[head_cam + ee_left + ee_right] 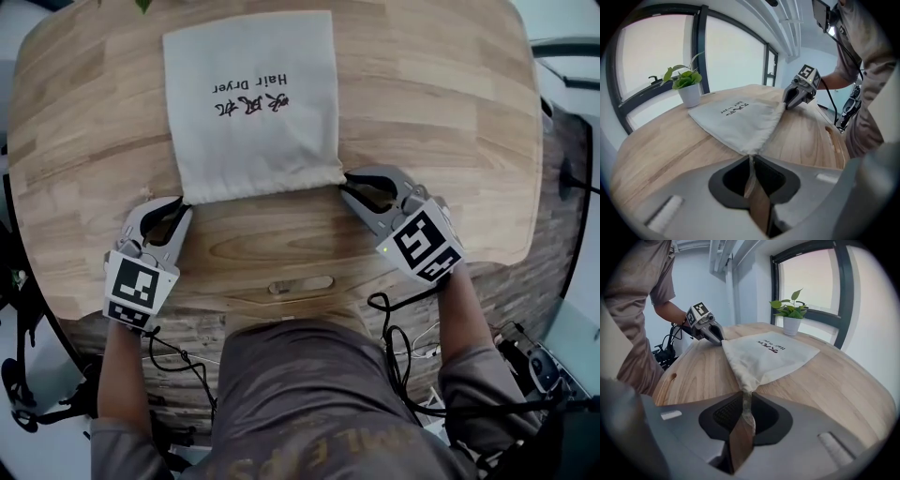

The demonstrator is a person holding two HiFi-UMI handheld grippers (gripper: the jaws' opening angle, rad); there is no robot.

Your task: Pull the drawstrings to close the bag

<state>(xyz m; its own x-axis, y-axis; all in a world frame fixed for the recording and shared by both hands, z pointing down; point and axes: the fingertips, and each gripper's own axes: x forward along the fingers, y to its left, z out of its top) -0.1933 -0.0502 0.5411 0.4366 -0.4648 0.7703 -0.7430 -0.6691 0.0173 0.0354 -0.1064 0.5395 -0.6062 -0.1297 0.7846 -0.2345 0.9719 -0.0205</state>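
left gripper (178, 206) clamps one drawstring (750, 171), right gripper (349, 186) the other; bag (253, 103) lies flat just beyond both tips. thin cord could slip from the grip, or uneven pulls drag the bag sideways.

- the bag (253, 103) carries black print reading "hair dryer", upside down in the head view, with three brush-style characters just beside it that cannot be read.
- the same print shows small on the bag in both gripper views.
- the left cube (131, 286) on the left gripper (178, 211) and the right cube (427, 246) on the right gripper (347, 187) each bear a black-and-white square code marker.
- the shirt (319, 422) has faint lettering, too dim to read.
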